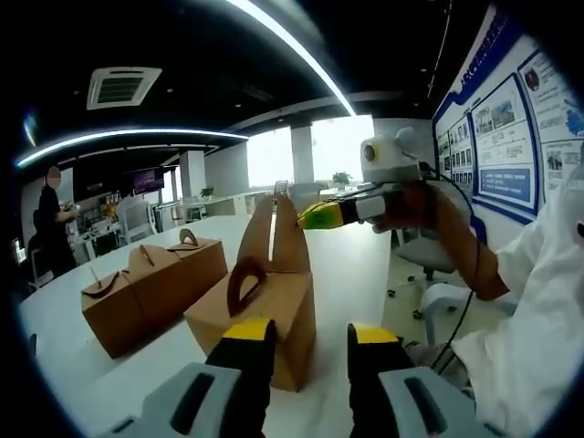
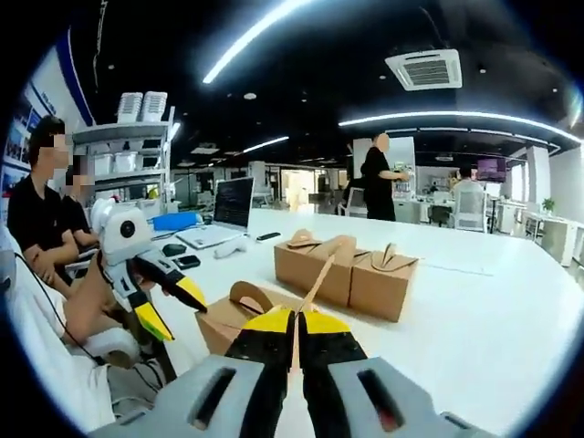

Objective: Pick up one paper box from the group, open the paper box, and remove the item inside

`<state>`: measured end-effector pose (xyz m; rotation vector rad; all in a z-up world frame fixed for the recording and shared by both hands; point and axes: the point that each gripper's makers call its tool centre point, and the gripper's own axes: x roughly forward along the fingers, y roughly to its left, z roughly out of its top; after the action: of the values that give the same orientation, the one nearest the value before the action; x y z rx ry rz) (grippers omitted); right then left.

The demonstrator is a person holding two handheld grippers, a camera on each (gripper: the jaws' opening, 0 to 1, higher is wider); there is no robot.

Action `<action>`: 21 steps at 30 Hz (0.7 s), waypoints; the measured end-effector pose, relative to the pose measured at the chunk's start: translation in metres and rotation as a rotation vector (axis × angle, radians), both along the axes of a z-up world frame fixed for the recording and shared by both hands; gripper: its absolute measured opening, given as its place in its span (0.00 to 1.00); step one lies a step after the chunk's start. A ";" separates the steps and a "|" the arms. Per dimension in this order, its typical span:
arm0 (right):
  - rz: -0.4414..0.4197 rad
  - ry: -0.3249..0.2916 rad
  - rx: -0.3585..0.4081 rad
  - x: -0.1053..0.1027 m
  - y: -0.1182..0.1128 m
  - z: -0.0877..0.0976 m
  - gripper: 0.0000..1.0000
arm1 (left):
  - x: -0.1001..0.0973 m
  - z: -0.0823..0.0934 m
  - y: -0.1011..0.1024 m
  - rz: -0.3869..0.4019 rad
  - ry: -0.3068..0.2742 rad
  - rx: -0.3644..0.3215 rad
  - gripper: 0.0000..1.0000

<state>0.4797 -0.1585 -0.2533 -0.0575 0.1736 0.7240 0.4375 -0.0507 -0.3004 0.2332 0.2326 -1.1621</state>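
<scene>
A brown paper box with a cut-out handle stands on the white table, its top flaps pulled upright. My right gripper reaches in from the right and is shut on one flap. In the right gripper view the thin flap runs up from between the closed jaws of the right gripper. My left gripper is open at the box's near corner; it also appears as the left gripper beside the end of the box. Two more closed boxes sit behind.
A laptop, a phone and small items lie at the table's far end. Two seated people are beside shelves. A standing person is beyond the table. An office chair stands by the table edge.
</scene>
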 end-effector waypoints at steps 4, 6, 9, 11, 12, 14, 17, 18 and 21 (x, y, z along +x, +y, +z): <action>0.006 0.018 0.025 0.002 -0.002 -0.001 0.04 | 0.000 0.000 0.000 0.000 0.000 0.000 0.33; 0.008 0.029 0.038 0.003 -0.003 -0.002 0.04 | 0.000 0.000 0.000 0.001 0.000 0.000 0.33; 0.010 0.042 0.052 0.004 -0.005 -0.004 0.04 | 0.000 0.000 0.000 0.001 0.000 0.001 0.33; 0.009 0.051 0.059 0.005 -0.006 -0.005 0.04 | 0.000 0.000 0.000 0.002 0.001 0.001 0.33; 0.008 0.055 0.061 0.006 -0.007 -0.006 0.04 | 0.000 0.000 0.000 0.001 0.001 0.001 0.33; 0.008 0.067 0.073 0.006 -0.008 -0.007 0.04 | 0.000 0.000 0.000 0.001 0.001 0.001 0.33; 0.004 0.081 0.075 0.006 -0.008 -0.010 0.04 | 0.000 0.000 0.000 0.001 0.002 0.000 0.33; 0.002 0.085 0.075 0.006 -0.009 -0.011 0.04 | 0.000 0.000 0.000 0.001 0.002 0.000 0.33; 0.000 0.097 0.081 0.006 -0.010 -0.013 0.04 | 0.001 0.000 0.000 0.002 0.002 0.000 0.33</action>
<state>0.4859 -0.1680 -0.2667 0.0547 0.2369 0.7333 0.4383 -0.0502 -0.3002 0.2317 0.2346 -1.1607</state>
